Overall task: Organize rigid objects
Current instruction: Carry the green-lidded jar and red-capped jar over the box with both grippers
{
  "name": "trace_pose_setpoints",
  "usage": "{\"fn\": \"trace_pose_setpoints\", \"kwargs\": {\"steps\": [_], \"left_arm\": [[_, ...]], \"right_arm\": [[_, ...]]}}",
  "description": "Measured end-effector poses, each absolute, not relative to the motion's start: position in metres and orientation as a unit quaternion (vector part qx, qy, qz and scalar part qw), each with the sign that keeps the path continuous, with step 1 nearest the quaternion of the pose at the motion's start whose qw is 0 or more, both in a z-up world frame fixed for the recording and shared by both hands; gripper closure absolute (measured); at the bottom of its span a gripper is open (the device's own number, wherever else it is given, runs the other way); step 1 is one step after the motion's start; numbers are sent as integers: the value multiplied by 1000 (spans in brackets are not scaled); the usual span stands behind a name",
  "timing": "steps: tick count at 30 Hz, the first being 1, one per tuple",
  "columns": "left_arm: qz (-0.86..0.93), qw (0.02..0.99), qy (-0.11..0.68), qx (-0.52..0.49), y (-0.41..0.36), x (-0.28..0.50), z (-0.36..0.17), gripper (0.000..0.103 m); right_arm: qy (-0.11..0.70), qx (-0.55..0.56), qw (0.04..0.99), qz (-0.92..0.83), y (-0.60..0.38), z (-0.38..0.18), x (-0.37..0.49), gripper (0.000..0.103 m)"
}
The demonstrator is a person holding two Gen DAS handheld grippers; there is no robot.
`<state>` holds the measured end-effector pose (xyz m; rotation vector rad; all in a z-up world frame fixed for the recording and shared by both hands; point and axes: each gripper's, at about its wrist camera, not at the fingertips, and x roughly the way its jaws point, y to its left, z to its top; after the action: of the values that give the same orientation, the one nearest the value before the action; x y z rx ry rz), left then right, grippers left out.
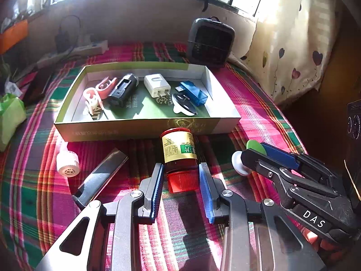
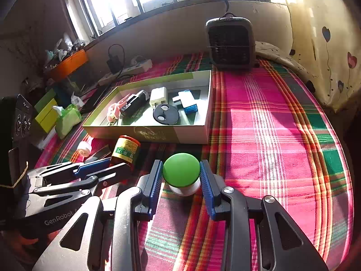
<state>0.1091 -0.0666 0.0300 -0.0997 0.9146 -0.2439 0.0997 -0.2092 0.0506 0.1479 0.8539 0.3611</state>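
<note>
A red bottle (image 1: 179,149) with a yellow label and red cap lies on the plaid cloth in front of the open cardboard box (image 1: 146,128). My left gripper (image 1: 181,166) is shut on it, its blue pads pressed against the sides near the cap. In the right wrist view the same bottle (image 2: 126,149) sits between the left gripper (image 2: 119,162) fingers. My right gripper (image 2: 181,162) is shut on a green knob with a white base (image 2: 181,169), just right of the bottle. The box (image 2: 146,133) holds a white charger (image 1: 155,84), a blue USB reader (image 1: 195,92), a black holder (image 1: 124,88) and a pink clip (image 1: 97,92).
A small white bottle (image 1: 67,162) and a dark flat bar (image 1: 101,176) lie left of the red bottle. A dark heater (image 1: 211,40) stands behind the box. A green tissue pack (image 1: 10,117) and a power strip (image 1: 90,48) are at the left. Patterned fabric hangs at the right.
</note>
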Motion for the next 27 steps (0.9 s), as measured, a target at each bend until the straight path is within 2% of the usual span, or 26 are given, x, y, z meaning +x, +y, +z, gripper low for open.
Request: {"fn": "trace_pose_setpoints", "kwargs": {"steps": [13,27], "left_arm": [[-132,895,422,-55,-52,108,52,73],[-128,899,415,-59,-28,144,66,73]], "right_arm": [[396,71,899,174,-207,69,100,68],[375,56,909,175,-198,93,126,68]]}}
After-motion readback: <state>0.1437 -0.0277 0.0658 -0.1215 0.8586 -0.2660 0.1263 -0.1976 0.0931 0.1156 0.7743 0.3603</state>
